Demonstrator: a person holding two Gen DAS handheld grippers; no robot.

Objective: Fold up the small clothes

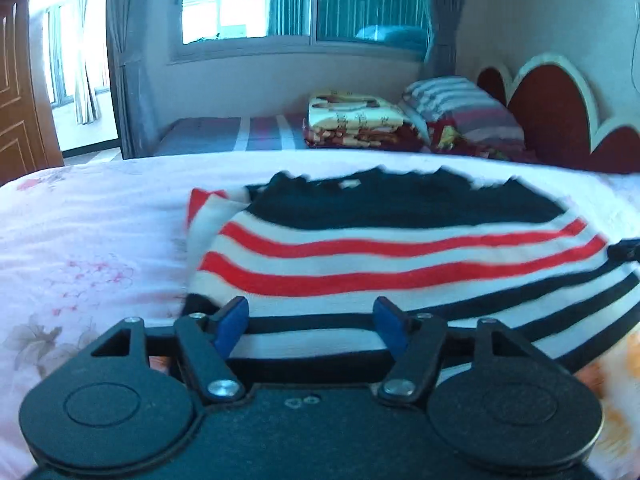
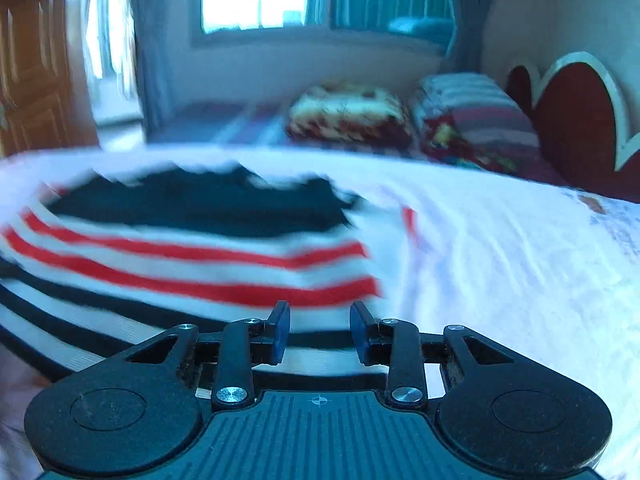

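Striped sweater (image 1: 400,248) lay flat on floral bedsheet (image 1: 80,240), filling centre frame, navy top toward upper edge. Left gripper (image 1: 312,320) low at near hem, blue fingers spread wide, holding nothing. Right gripper (image 2: 320,328) likewise at lower centre, fingers apart, empty, over hem's right end. Likely risks: pinching sheet along with knit at that soft edge; uneven grabs skewing fold; blurred right view suggesting hasty approach, missing hem.
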